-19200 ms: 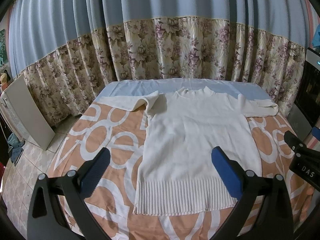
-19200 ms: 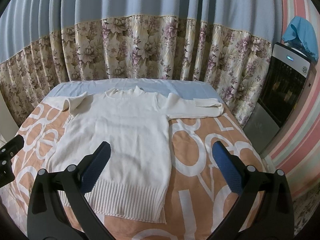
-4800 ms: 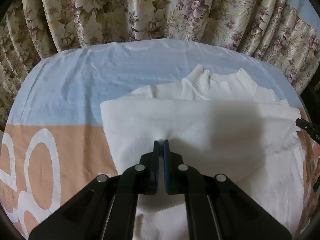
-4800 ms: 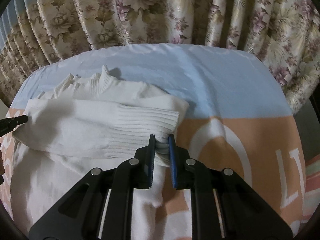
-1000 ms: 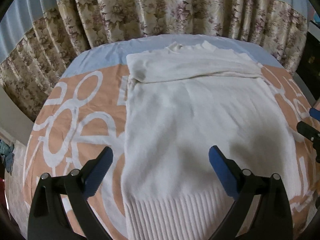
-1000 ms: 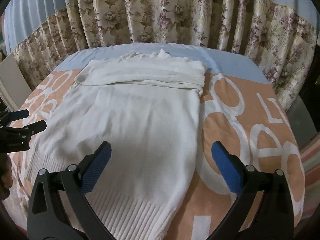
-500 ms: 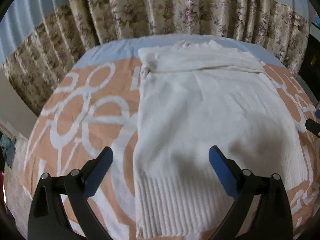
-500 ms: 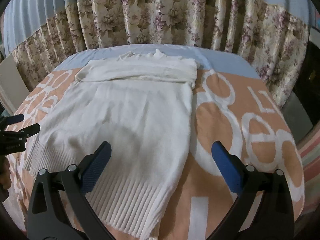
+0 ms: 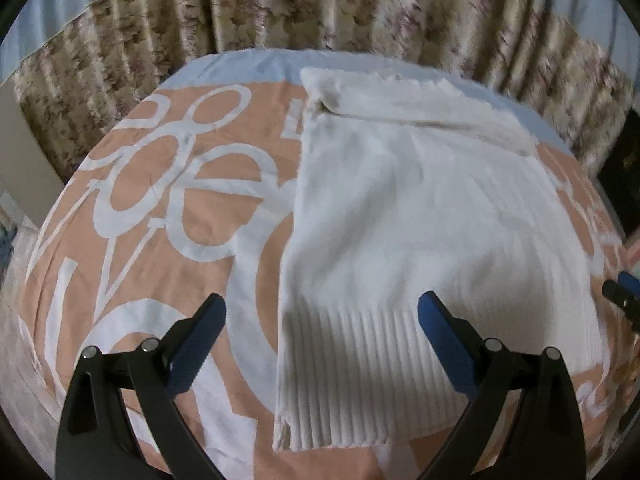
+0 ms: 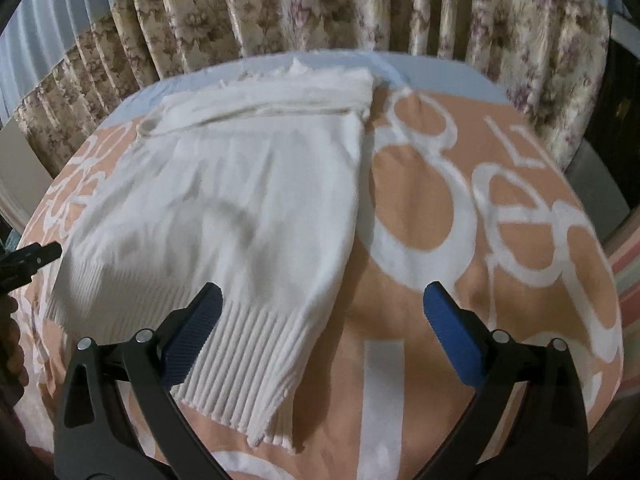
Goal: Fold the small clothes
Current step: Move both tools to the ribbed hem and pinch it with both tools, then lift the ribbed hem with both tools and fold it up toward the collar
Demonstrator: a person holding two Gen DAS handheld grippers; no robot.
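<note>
The white sweater [image 9: 420, 220] is laid flat on the orange-and-white bedspread [image 9: 160, 184], collar at the far end by the floral curtain [image 9: 320, 4], both sleeves folded across the chest, and the ribbed hem [image 9: 360, 380] nearest the cameras. The left gripper [image 9: 320, 344] is held above the near-left hem corner with its fingers wide apart and nothing between them; the right gripper [image 10: 320, 336] is held likewise, fingers spread and empty, over the near-right hem corner [image 10: 276, 420].

The step in hand is judged to be the pickup of the hem for a fold toward the collar. Each corner should be approached low and pinched through both knit layers (the ribbing is thick and may slip). The two corners are best lifted together and carried level, so that the sleeves are not dragged out of place.
</note>
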